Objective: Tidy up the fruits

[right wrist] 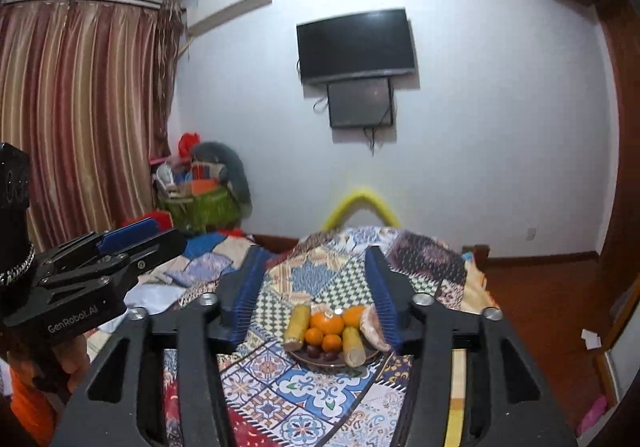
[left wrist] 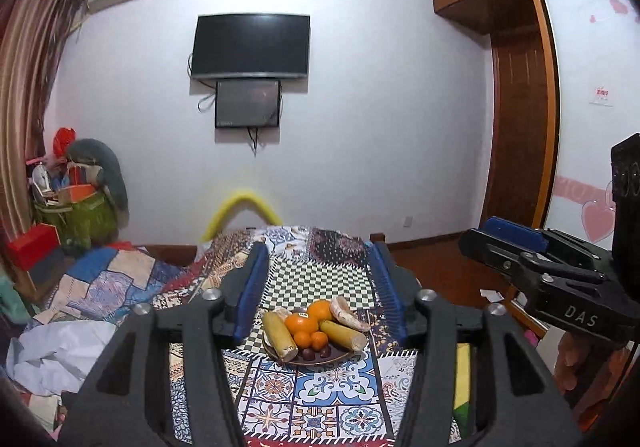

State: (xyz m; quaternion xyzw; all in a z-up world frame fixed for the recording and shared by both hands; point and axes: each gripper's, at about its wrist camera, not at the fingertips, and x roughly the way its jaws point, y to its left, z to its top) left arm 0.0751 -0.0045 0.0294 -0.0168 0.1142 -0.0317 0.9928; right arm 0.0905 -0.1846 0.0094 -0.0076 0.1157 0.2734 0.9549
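Plate (left wrist: pixel 320 361) of fruit sitting mid-table on the patchwork tile-print cloth (left wrist: pixel 320 399), framed between the fingers in both wrist views, well below and ahead of the tips.

Two corn cobs (left wrist: pixel 279 335), long axes running roughly toward the camera, near ends splayed apart in a shallow V; left cob husk end nearest the camera, right cob (left wrist: pixel 343 335) angled toward the lower right. Pale yellow, cylindrical, blunt cut ends.

Oranges (left wrist: pixel 301 324) piled between the cobs: round, glossy, bright orange, larger ones behind, smaller ones in front. A sticker on the biggest. Peeled pomelo segment (left wrist: pixel 347 313) at the back right, crescent-shaped, pale pinkish, matte. Small dark red round fruits (left wrist: pixel 308 354) at the front rim, too small to identify.

Plate dark, shallow, round.

Left gripper (left wrist: pixel 320 279): released, blue ribbed pads apart, nothing between them. Right gripper (right wrist: pixel 316 283): released as well, nothing gripped; also visible from the side in the left view (left wrist: pixel 516 243). Black plastic bodies, metal pivot bolts.

Background: white wall, two dark screens (left wrist: pixel 251 46), striped curtain (right wrist: pixel 80 119).
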